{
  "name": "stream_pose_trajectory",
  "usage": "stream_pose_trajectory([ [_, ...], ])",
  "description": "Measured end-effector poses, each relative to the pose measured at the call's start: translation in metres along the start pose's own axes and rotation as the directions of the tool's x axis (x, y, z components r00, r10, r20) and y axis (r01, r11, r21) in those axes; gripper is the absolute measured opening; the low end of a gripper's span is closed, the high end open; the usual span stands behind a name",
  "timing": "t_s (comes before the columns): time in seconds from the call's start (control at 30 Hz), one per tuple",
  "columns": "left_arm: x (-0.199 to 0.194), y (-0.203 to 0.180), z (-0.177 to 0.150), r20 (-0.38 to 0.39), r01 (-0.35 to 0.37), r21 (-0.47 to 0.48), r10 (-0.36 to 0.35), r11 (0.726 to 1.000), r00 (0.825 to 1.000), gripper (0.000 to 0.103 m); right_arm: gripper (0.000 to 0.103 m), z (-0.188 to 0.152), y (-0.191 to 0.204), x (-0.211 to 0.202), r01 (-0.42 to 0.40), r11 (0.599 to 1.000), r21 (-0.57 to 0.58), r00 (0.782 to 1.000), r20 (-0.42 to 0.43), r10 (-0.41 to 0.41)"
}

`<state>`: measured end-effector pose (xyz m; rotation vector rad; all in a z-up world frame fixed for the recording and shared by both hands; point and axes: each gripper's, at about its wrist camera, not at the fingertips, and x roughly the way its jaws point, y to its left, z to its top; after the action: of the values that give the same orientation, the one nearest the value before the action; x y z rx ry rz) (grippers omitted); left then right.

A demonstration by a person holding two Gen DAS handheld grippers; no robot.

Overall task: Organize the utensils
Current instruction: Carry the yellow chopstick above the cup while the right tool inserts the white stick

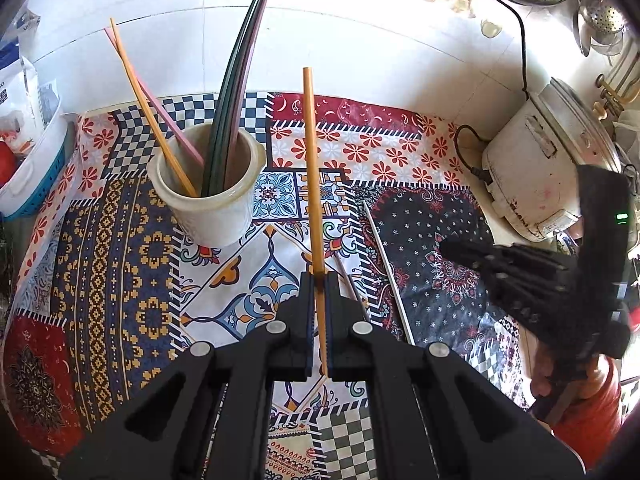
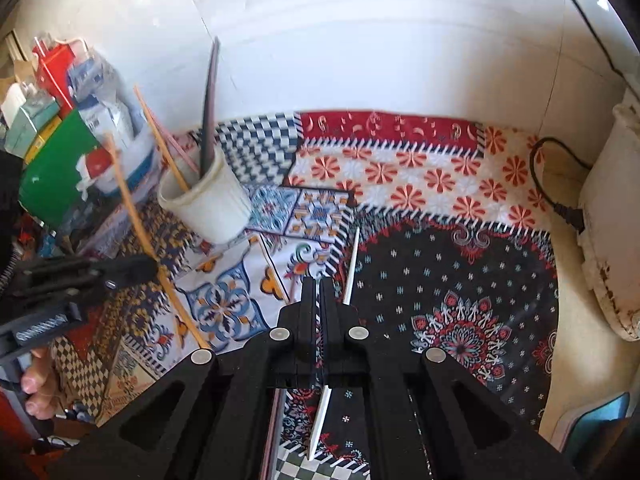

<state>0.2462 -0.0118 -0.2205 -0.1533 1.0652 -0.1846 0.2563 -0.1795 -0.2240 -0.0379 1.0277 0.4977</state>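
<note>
**Two claws, one chopstick each, five more in the cup**

Left claw point(image 1: 319, 280) is clenched on one orange chopstick point(image 1: 312, 168), which rises from between the pads toward 12 o'clock, its free end in the air above the patterned cloth point(image 1: 120, 240). In the right wrist view the same stick slants from 11 o'clock down to 5 o'clock through the left claw point(image 2: 150, 266), at the frame's 9 o'clock side.

Right claw point(image 2: 319, 286) is clenched on one white chopstick point(image 2: 351, 264). The stick passes between the pads, its upper end pointing to 1 o'clock over the cloth and its lower end showing below the claw body toward 6 o'clock. In the left wrist view the right claw point(image 1: 448, 248) sits at 3 o'clock.

The white cup point(image 1: 208, 200) stands upright on the cloth at 10 o'clock from the left claw. It holds five chopsticks as far as I can count: one orange, one pink, and three dark ones bunched together, the dark ones leaning toward 12 o'clock and the lighter pair toward 11 o'clock.

One white rice cooker point(image 1: 548, 160) stands on the surface at 2 o'clock, its black cord point(image 1: 468, 152) lying beside the cloth edge. One white-and-blue basket point(image 1: 32, 168) sits at 9 o'clock.
</note>
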Motion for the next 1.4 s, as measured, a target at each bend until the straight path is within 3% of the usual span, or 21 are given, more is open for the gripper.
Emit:
stream_pose_trajectory([
  [0.07, -0.002, -0.001, -0.001, 0.001, -0.001, 0.006, 0.001, 1.000, 1.000, 0.003, 0.006, -0.003, -0.002, 0.016, 0.037, 0.999, 0.006, 0.998, -0.056, -0.036],
  [0.13, -0.003, -0.002, -0.001, 0.004, -0.006, 0.010, 0.006, 1.000, 1.000, 0.003, 0.020, -0.006, -0.005, 0.033, 0.062, 0.998, 0.003, 0.993, -0.101, -0.061],
  [0.2, -0.006, -0.001, -0.002, 0.011, -0.013, 0.011, 0.013, 1.000, 1.000, 0.003, 0.025, -0.009, -0.010, 0.049, 0.063, 0.998, 0.024, 0.988, -0.145, -0.058],
  [0.47, -0.015, 0.006, 0.004, 0.040, -0.010, -0.021, 0.010, 1.000, 0.999, 0.003, 0.024, -0.016, -0.006, 0.077, 0.051, 0.999, -0.008, 0.980, -0.193, -0.051],
  [0.53, -0.017, 0.008, 0.006, 0.049, -0.018, -0.025, 0.020, 1.000, 0.999, 0.002, 0.016, -0.019, -0.001, 0.083, 0.055, 0.998, -0.033, 0.977, -0.205, -0.061],
  [0.6, -0.019, 0.008, 0.008, 0.059, -0.021, -0.028, 0.022, 0.999, 0.998, 0.002, 0.016, -0.021, 0.002, 0.084, 0.079, 0.996, -0.048, 0.977, -0.196, -0.087],
  [0.7, -0.022, 0.011, 0.011, 0.072, -0.020, -0.033, 0.022, 0.999, 0.997, 0.002, 0.008, -0.025, -0.002, 0.089, 0.088, 0.996, -0.022, 0.974, -0.207, -0.091],
  [1.0, -0.034, 0.014, 0.017, 0.111, -0.018, -0.038, 0.022, 0.999, 0.994, 0.002, 0.005, -0.021, -0.022, 0.085, 0.030, 0.999, 0.044, 0.978, -0.207, -0.020],
  [1.23, -0.051, 0.013, 0.021, 0.160, -0.011, -0.035, 0.017, 0.999, 0.987, 0.001, 0.005, 0.005, -0.016, 0.033, 0.031, 0.999, 0.022, 0.998, -0.059, -0.029],
  [1.4, -0.069, 0.014, 0.025, 0.209, -0.017, -0.036, 0.024, 0.999, 0.978, 0.001, 0.005, 0.027, 0.001, -0.011, 0.016, 1.000, -0.025, 0.997, 0.074, -0.014],
])
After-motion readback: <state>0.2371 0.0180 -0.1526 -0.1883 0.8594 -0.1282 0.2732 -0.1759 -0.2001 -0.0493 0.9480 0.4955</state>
